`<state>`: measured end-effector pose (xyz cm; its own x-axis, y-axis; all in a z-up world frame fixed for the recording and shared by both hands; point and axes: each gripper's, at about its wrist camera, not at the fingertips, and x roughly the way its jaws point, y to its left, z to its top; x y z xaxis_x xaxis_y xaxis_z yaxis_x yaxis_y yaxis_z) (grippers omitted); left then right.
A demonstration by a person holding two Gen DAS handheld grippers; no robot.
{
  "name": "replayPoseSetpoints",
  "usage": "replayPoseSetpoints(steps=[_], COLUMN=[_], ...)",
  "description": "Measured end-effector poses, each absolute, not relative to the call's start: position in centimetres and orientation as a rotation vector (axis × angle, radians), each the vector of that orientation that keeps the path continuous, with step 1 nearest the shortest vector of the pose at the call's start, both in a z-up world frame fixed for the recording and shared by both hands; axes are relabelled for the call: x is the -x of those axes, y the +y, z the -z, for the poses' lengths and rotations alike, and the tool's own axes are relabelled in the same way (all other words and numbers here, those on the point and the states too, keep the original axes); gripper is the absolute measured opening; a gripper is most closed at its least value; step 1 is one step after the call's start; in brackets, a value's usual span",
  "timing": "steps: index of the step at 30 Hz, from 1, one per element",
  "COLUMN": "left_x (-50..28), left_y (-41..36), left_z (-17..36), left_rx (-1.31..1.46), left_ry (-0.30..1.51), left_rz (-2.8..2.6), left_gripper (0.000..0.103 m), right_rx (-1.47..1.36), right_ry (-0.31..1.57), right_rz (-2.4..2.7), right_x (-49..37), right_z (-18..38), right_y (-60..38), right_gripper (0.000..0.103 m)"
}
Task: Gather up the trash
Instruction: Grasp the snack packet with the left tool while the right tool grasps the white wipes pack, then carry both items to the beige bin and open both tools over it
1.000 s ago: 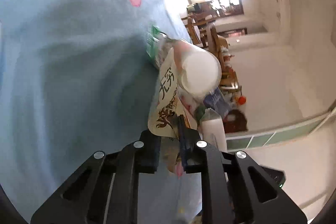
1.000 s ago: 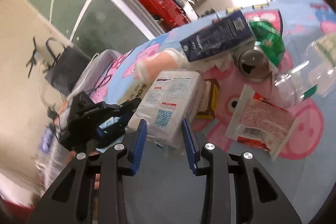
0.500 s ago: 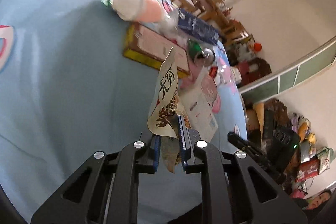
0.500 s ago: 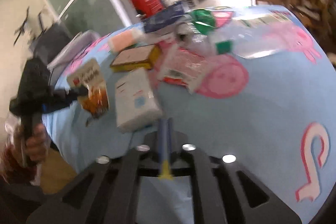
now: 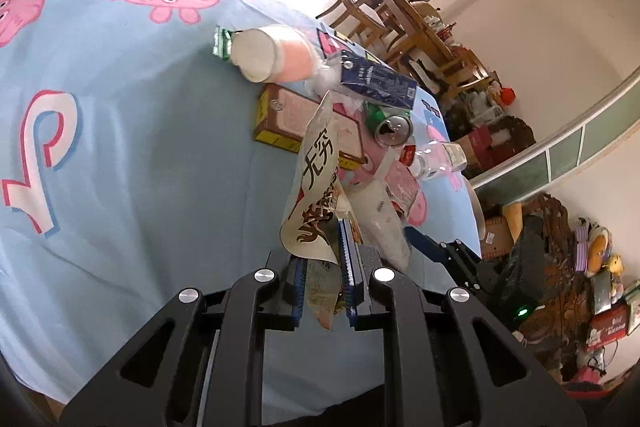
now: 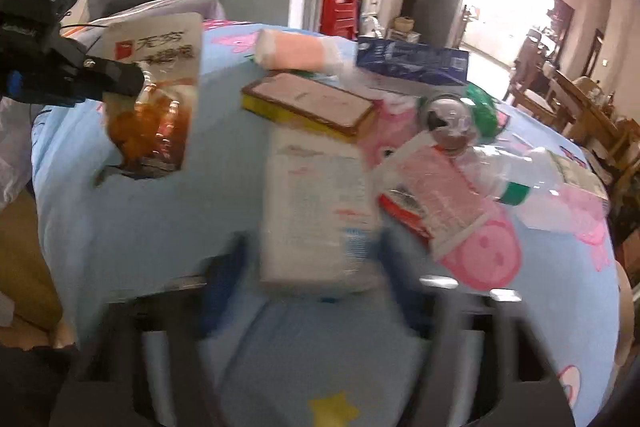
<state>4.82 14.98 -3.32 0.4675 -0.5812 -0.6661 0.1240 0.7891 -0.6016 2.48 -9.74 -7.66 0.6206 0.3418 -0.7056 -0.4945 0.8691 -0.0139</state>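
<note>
A: Left wrist view. What have the fingers got?

B: Left gripper [image 5: 323, 281] pinching a snack pouch [image 5: 316, 187] between its blue pads; the pouch stands up out of the fingers, lifted off the blue cartoon-pig cloth on the tabletop [image 5: 132, 155].

A: Landmark?

B: The yellow-edged flat box [image 5: 296, 125]. Past it lies a pink cup [image 5: 276, 55] on its side and a dark blue carton [image 5: 376, 81]. Just right of it, a green can [image 5: 390, 125] with its open top toward the camera, then a clear bottle [image 5: 438, 159]. The right gripper [image 5: 434, 247] shows nearer than the box, beside a white tissue pack [image 5: 378, 223].

A: Right wrist view?

B: Heavily blurred (own fingers smeared). They appear spread on either side of the tissue pack [image 6: 316, 211], not closed on it. The pack lies on the cloth just this side of the box [image 6: 308, 103]. Right of it, a red-and-white wrapper [image 6: 432, 199]. Left of the box, the left gripper [image 6: 120, 83] holds the pouch [image 6: 156, 95] above the cloth.
</note>
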Motion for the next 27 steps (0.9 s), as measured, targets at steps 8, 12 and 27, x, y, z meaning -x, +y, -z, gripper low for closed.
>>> replayPoseSetpoints(steps=[8,12,27], left_x=[-7.1,-9.4,-19.7], left_y=[7.7,0.4,-38.3], left_z=[1.0,-0.3,-0.1], left_rx=[0.414,0.327,-0.041], left_ry=[1.008,1.023,1.078], left_rz=[0.617,0.756,1.115], left_gripper=[0.015,0.015,0.016], right_rx=[-0.023,-0.106,-0.524], right_ry=[0.603,0.531,0.504], right_rz=[-0.415,-0.224,0.272], right_x=[2.5,3.8,-1.4], right_z=[2.9,2.4,5.9], right_y=[-19.7,-26.4,-53.2], right_gripper=[0.039,0.039,0.041])
